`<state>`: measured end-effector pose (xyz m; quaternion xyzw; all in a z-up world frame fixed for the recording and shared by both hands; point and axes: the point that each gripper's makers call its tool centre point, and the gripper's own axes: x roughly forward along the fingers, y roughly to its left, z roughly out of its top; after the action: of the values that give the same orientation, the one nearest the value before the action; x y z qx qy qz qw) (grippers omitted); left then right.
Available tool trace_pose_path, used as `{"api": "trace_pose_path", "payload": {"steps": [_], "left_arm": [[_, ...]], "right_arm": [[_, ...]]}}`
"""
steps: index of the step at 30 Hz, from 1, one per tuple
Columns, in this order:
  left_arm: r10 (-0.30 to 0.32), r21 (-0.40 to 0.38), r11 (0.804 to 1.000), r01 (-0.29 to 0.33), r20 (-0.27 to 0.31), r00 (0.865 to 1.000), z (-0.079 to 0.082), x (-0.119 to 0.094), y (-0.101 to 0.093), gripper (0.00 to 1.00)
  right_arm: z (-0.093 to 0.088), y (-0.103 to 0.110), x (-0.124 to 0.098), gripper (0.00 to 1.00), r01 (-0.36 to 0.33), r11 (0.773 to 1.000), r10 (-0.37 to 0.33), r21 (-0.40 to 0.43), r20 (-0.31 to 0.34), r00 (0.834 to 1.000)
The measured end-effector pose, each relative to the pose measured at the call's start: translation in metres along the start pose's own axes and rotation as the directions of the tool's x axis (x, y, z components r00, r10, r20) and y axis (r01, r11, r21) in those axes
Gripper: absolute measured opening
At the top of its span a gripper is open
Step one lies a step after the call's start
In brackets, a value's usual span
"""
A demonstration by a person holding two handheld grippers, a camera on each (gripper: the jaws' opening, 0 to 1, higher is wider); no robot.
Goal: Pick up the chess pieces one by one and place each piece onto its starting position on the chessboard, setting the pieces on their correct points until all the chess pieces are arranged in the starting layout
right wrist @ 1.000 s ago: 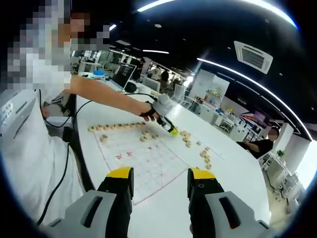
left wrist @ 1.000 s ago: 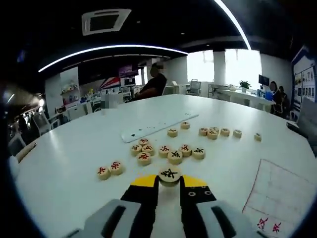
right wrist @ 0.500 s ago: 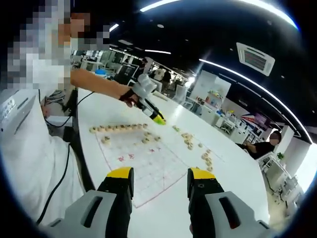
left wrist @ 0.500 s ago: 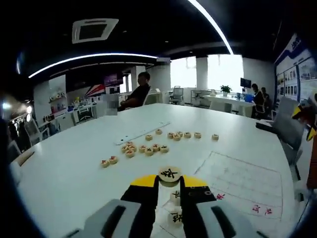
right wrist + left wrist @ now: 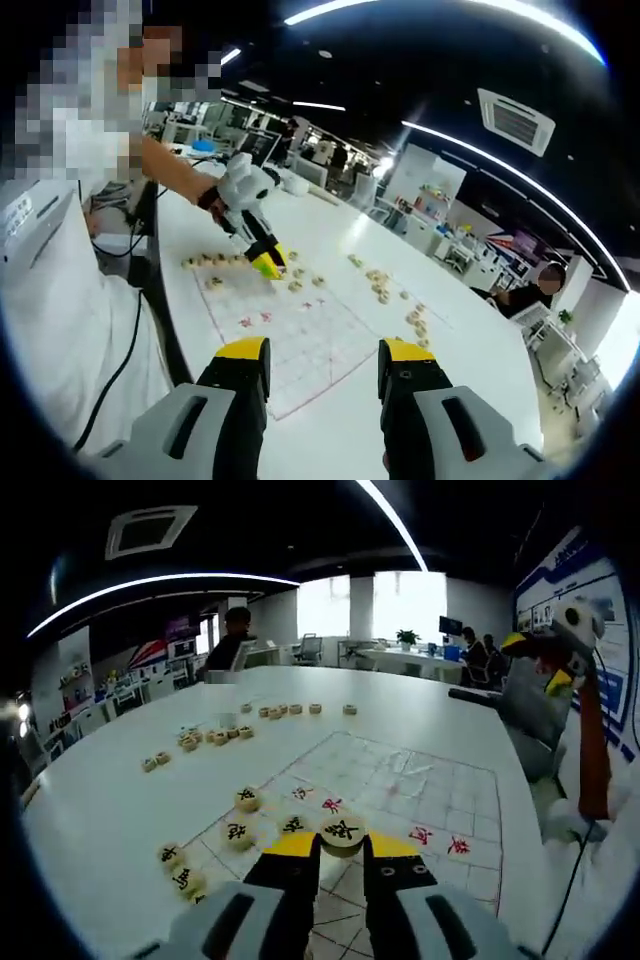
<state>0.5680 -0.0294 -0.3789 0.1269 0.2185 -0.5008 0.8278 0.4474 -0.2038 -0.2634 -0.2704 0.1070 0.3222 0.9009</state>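
A round, pale wooden chess piece with a black mark (image 5: 342,832) sits pinched between the yellow-tipped left gripper (image 5: 341,848), above the thin white paper chessboard with lines (image 5: 440,790), while the right gripper (image 5: 322,362) hangs with its jaws wide apart over the smooth white table (image 5: 470,330).

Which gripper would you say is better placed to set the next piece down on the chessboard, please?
Left. The left gripper already holds a black-marked chess piece over the chessboard, near the placed pieces. The right gripper is open and empty, held back at the board's near edge.
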Motion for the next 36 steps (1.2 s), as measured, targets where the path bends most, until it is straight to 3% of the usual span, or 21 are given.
{"api": "trace_pose_path", "payload": {"steps": [4, 9, 17, 19, 21, 26, 36], "left_arm": [[-0.019, 0.001, 1.000, 0.019, -0.022, 1.000, -0.010, 0.003, -0.009, 0.20], [-0.021, -0.012, 1.000, 0.021, -0.037, 0.999, -0.017, 0.007, -0.005, 0.20], [-0.033, -0.016, 0.999, 0.032, -0.039, 0.999, -0.019, 0.007, -0.010, 0.22], [-0.028, -0.015, 0.999, 0.028, -0.026, 0.999, -0.016, 0.007, -0.008, 0.36], [-0.024, -0.014, 1.000, 0.023, -0.013, 1.000, -0.013, 0.006, -0.007, 0.42], [0.013, -0.007, 1.000, -0.013, 0.009, 1.000, -0.008, 0.003, 0.006, 0.47], [0.091, -0.033, 0.996, -0.089, 0.065, 0.994, 0.014, 0.007, 0.040, 0.44]], "right_arm": [[-0.001, 0.000, 0.001, 0.44, 0.000, 1.000, 0.000, 0.004, -0.001, 1.000], [-0.001, 0.000, 0.001, 0.44, -0.001, 1.000, 0.001, 0.004, -0.001, 1.000], [-0.001, 0.001, 0.002, 0.44, -0.003, 1.000, 0.003, 0.006, -0.002, 1.000], [-0.001, 0.002, 0.002, 0.44, -0.005, 1.000, 0.005, 0.005, -0.002, 1.000], [-0.001, 0.002, 0.003, 0.44, -0.006, 1.000, 0.006, 0.004, -0.001, 1.000], [-0.001, 0.001, 0.003, 0.44, -0.004, 1.000, 0.004, 0.007, 0.001, 1.000], [-0.001, 0.000, 0.004, 0.44, -0.005, 1.000, 0.005, 0.009, 0.000, 1.000]]}}
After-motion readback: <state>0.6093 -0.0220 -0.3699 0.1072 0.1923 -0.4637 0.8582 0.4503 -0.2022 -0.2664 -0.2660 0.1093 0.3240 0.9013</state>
